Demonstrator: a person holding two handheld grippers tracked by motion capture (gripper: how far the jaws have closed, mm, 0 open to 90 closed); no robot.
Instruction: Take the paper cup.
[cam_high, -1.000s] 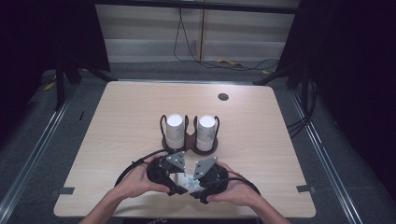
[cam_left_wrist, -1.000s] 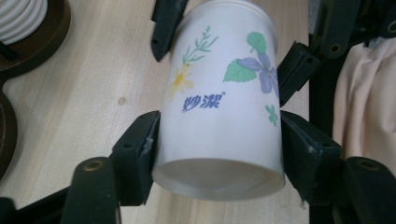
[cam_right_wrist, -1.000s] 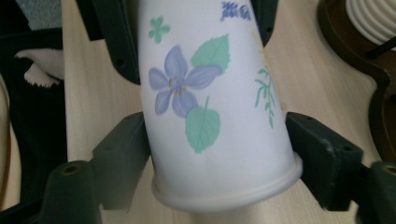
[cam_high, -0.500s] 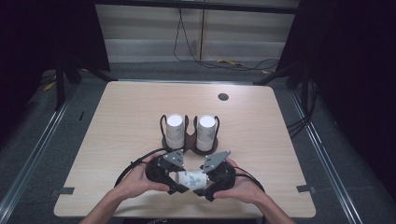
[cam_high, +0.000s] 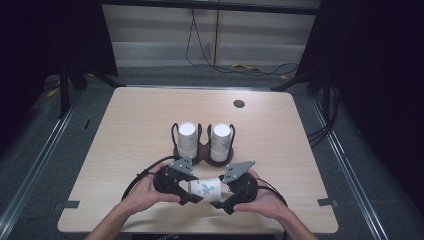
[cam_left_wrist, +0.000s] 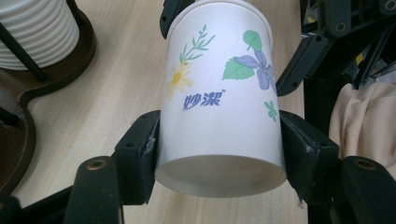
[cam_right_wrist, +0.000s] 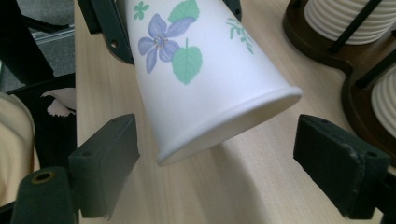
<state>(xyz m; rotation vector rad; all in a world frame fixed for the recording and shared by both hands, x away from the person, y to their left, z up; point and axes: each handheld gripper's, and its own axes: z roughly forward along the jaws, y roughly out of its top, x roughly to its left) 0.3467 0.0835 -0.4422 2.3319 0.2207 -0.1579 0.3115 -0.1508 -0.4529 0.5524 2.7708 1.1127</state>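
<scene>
A white paper cup (cam_high: 205, 188) printed with flowers and leaves lies level between my two grippers, just above the table's front edge. In the left gripper view, my left gripper (cam_left_wrist: 222, 149) is shut on the cup (cam_left_wrist: 219, 107) near its base, one pad pressed against each side. My right gripper (cam_right_wrist: 219, 158) faces the cup's rim end (cam_right_wrist: 205, 79). Its jaws have just been opening and now stand wide on either side of the rim without touching it. In the high view the left gripper (cam_high: 192, 192) and right gripper (cam_high: 219, 194) point toward each other.
A brown wooden holder (cam_high: 202, 150) with black wire posts stands mid-table, carrying two stacks of white cups (cam_high: 187, 135) (cam_high: 220, 137). A round dark grommet (cam_high: 239, 104) sits near the far edge. Grey tape marks (cam_high: 66, 205) lie at the front corners.
The right gripper's jaws have spread off the cup's rim and that hand has shifted slightly right. The left gripper keeps hold of the cup, which now lies exposed between the two.
</scene>
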